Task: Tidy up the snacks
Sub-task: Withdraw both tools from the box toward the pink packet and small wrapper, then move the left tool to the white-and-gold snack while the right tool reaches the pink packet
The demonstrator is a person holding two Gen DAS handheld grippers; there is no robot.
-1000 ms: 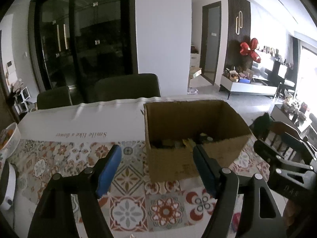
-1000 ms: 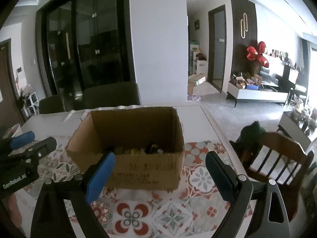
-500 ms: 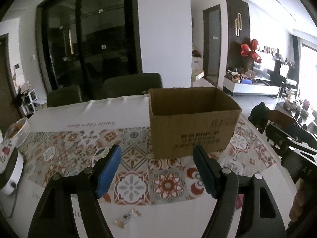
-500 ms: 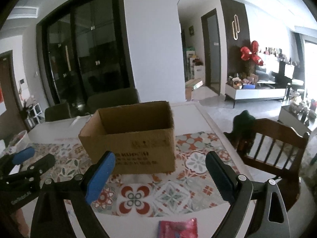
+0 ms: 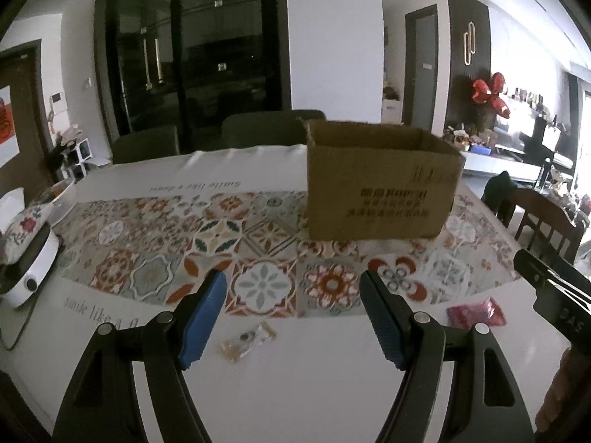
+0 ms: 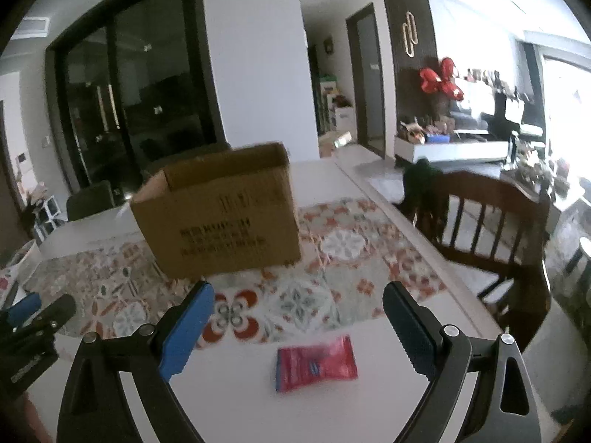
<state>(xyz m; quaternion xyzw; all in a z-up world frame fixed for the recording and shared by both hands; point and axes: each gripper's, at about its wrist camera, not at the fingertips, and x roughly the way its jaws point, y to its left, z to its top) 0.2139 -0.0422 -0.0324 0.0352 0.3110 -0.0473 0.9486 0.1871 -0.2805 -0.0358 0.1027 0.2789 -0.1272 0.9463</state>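
A brown cardboard box (image 5: 380, 181) (image 6: 221, 214) stands open-topped on the patterned tablecloth; its inside is hidden from here. On the white table edge lies a small clear snack packet (image 5: 247, 341), just ahead of my left gripper (image 5: 291, 317), which is open and empty. A red snack packet (image 6: 316, 367) (image 5: 476, 312) lies flat between the blue pads of my right gripper (image 6: 297, 326) in the right wrist view; that gripper hangs above it, open wide and holding nothing. Each gripper shows at the edge of the other's view.
A white appliance (image 5: 26, 269) with a floral cloth sits at the table's left edge. A wooden chair (image 6: 491, 229) stands close on the right side. Dark chairs (image 5: 269, 129) stand behind the table's far side.
Both grippers have pulled back from above the box and sunk toward the table's near edge. The box contents have gone out of sight; the two packets have come into view.
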